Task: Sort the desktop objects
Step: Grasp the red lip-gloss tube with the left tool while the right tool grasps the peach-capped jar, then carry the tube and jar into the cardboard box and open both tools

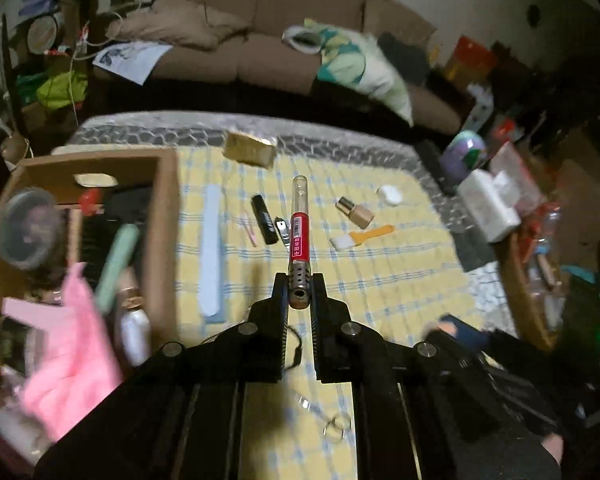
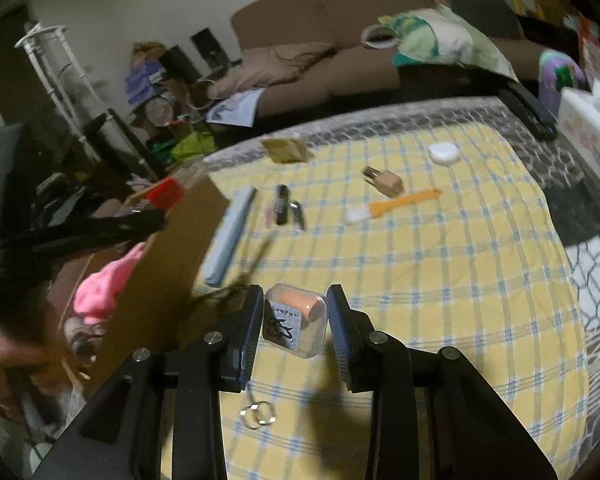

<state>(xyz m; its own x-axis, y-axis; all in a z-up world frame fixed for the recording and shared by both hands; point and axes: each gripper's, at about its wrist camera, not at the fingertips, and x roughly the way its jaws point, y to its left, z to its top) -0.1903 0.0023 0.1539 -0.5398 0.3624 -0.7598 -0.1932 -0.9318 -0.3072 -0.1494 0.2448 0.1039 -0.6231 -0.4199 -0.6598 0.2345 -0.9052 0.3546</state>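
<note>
My left gripper (image 1: 299,286) is shut on a long red torch lighter (image 1: 300,236) by its perforated metal end, held above the yellow checked cloth (image 1: 380,264), right of the cardboard box (image 1: 162,216). My right gripper (image 2: 295,320) holds a small clear plastic case (image 2: 296,322) with an orange piece inside, its pads (image 2: 342,334) against the case's sides. On the cloth lie a pale blue nail file (image 2: 230,236), a black tube (image 2: 282,204), nail clippers (image 2: 299,212), a foundation bottle (image 2: 384,180), an orange brush (image 2: 396,204) and a white round case (image 2: 443,153).
The box holds a pink cloth (image 1: 66,344), a green file (image 1: 118,264), a white bottle (image 1: 134,332) and a clear jar (image 1: 30,226). A key ring (image 2: 258,414) lies under my right gripper. A gold packet (image 1: 250,148) lies at the table's far edge. White boxes (image 1: 490,208) stand at the right.
</note>
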